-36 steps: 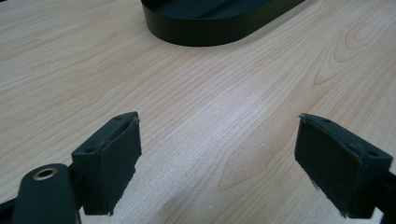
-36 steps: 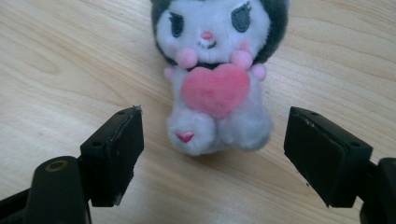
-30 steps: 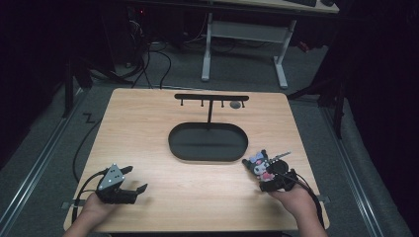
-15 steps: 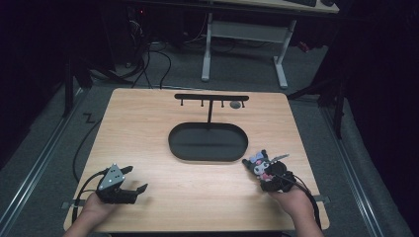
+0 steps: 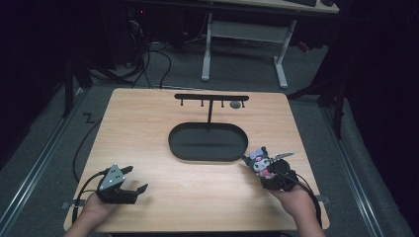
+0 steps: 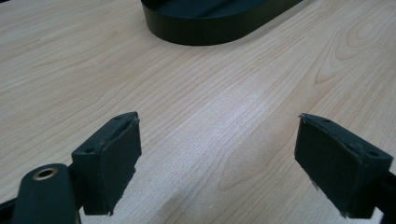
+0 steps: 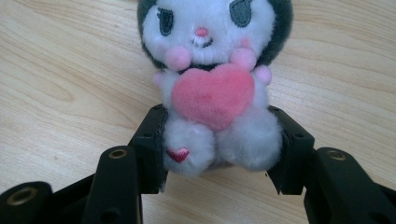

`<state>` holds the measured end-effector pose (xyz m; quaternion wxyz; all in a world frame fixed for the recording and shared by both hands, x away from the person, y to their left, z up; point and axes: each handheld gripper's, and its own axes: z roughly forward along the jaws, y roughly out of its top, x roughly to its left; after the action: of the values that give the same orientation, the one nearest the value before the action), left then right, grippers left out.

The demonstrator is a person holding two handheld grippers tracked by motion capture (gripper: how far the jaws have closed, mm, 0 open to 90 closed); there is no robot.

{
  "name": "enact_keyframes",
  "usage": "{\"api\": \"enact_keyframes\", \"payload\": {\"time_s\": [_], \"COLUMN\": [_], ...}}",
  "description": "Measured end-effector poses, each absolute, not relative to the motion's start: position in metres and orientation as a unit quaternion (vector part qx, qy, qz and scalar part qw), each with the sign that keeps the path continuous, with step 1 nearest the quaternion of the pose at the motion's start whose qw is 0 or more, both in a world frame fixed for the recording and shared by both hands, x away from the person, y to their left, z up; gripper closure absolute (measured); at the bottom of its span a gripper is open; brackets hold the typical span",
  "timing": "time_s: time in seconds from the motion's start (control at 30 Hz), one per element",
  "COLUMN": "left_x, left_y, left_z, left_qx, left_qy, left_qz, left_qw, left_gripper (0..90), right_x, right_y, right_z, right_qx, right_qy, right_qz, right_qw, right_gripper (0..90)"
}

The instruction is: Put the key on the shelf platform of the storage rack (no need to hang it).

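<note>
Right gripper (image 7: 212, 163): fingers (image 7: 152, 144) just closed, clamped on lower body of small white-and-grey plush doll with pink heart (image 7: 212, 88), near right edge of light wooden tabletop (image 5: 197, 192), beside black oval-based hook stand (image 5: 208, 140). Probably for hanging. Doll upright, facing camera. Left gripper (image 6: 219, 158): fingers spread, empty.

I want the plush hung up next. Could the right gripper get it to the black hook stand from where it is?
Probably yes. The right gripper is shut on the plush toy, and bare table plus the low black tray lie before the hook stand.
</note>
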<state>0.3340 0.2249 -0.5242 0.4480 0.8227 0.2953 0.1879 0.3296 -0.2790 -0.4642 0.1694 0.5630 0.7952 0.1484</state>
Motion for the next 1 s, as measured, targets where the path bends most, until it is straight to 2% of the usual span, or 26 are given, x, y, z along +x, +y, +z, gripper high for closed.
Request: {"api": "enact_keyframes", "payload": {"time_s": [0.5, 1.0], "left_x": [0.333, 0.334], "left_y": [0.225, 0.225], "left_z": [-0.524, -0.524], "left_qx": [0.823, 0.823], "left_qy": [0.294, 0.294], "left_qz": [0.187, 0.185], "left_qw": [0.448, 0.449], "left_gripper": [15.6, 15.5], "right_x": [0.327, 0.342], "right_y": [-0.264, -0.247], "right_z": [-0.446, -0.434], "right_qx": [0.553, 0.546], "right_qy": [0.799, 0.8], "right_qz": [0.168, 0.184], "right_qw": [0.165, 0.167], "right_gripper": [47.8, 47.9]}}
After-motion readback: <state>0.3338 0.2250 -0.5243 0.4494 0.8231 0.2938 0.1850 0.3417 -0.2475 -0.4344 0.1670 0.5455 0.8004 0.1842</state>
